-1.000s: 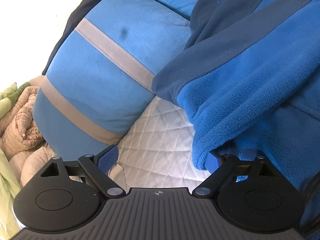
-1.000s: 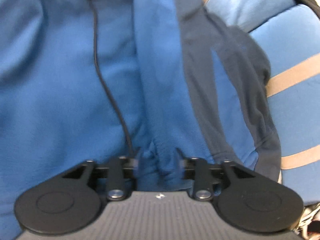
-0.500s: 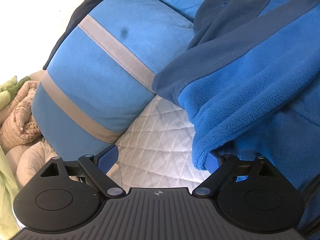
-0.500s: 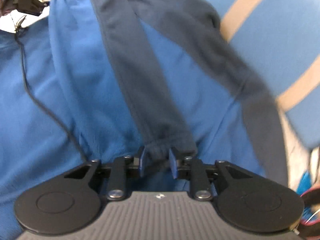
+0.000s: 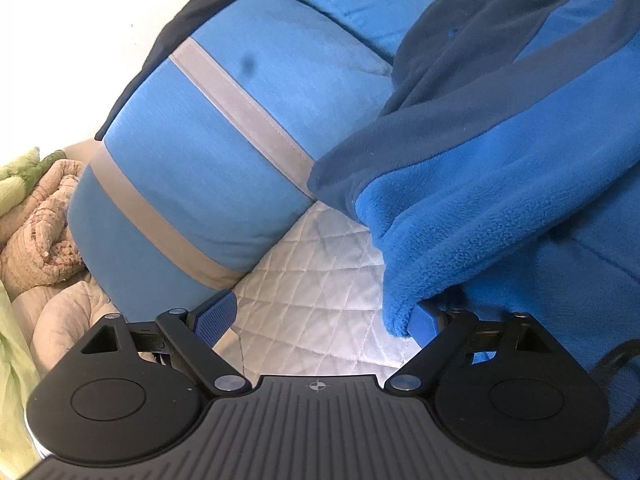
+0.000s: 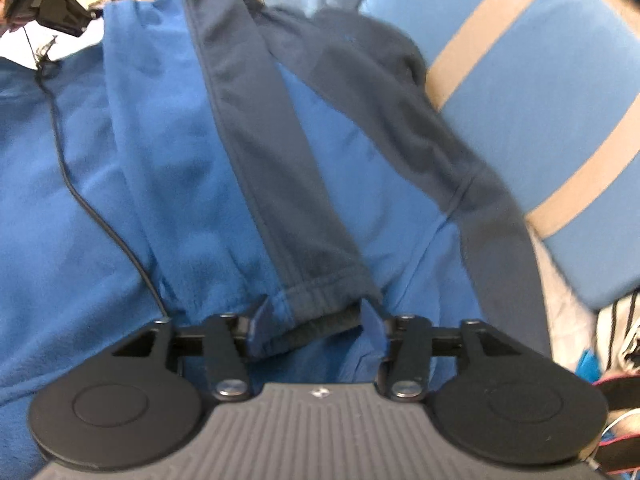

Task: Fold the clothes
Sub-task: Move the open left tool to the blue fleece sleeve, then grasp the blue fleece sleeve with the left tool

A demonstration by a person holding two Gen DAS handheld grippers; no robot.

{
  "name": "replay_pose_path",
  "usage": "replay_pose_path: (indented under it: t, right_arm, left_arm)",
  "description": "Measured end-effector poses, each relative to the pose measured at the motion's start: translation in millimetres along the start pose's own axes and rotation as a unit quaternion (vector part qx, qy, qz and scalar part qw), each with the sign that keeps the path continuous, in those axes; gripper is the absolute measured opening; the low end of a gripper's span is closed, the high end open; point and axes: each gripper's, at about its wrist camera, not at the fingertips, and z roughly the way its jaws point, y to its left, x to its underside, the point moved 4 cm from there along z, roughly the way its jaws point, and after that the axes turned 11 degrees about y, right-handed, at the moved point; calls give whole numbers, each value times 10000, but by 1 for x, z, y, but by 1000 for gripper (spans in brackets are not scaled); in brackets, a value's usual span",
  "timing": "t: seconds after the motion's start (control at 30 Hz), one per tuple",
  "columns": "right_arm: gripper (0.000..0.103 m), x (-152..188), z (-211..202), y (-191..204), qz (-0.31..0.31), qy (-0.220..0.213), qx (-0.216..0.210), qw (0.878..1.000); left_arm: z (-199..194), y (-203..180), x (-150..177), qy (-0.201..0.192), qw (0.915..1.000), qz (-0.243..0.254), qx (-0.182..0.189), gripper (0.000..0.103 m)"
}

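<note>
— Right gripper (image 6: 316, 330), what's it doing?
— Jaws opening; the sleeve cuff (image 6: 320, 312) lies loose between them at bottom centre, the sleeve running lengthwise toward the upper left of the frame across the blue fleece jacket (image 6: 80, 200).
— And the left gripper (image 5: 316, 320)?
— Spread wide over white quilting (image 5: 320, 280); the jacket's hem drapes onto its right finger. Right is nearer. No containers visible.
</note>
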Motion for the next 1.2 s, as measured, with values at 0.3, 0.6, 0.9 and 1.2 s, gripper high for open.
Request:
replay_pose_path:
  t: [0.3, 0.6, 0.9, 1.2]
  right_arm:
    - [75, -23, -15, 20, -332, -396, 99, 9986]
    - [85, -55, -40, 38, -423, -859, 160, 9953]
    - [94, -89, -65, 54, -446, -1283, 106, 9907]
    - [98, -131, -68, 75, -389, -1565, -116, 9868]
  left_arm:
    - [-17, 17, 13, -109, 9997, -147, 147, 89]
    - [-11, 65, 31, 66, 9767, -1761, 1228, 89]
    - [33, 86, 55, 284, 8015, -4476, 3957, 88]
    - [74, 68, 68, 616, 7219, -5164, 4566, 45]
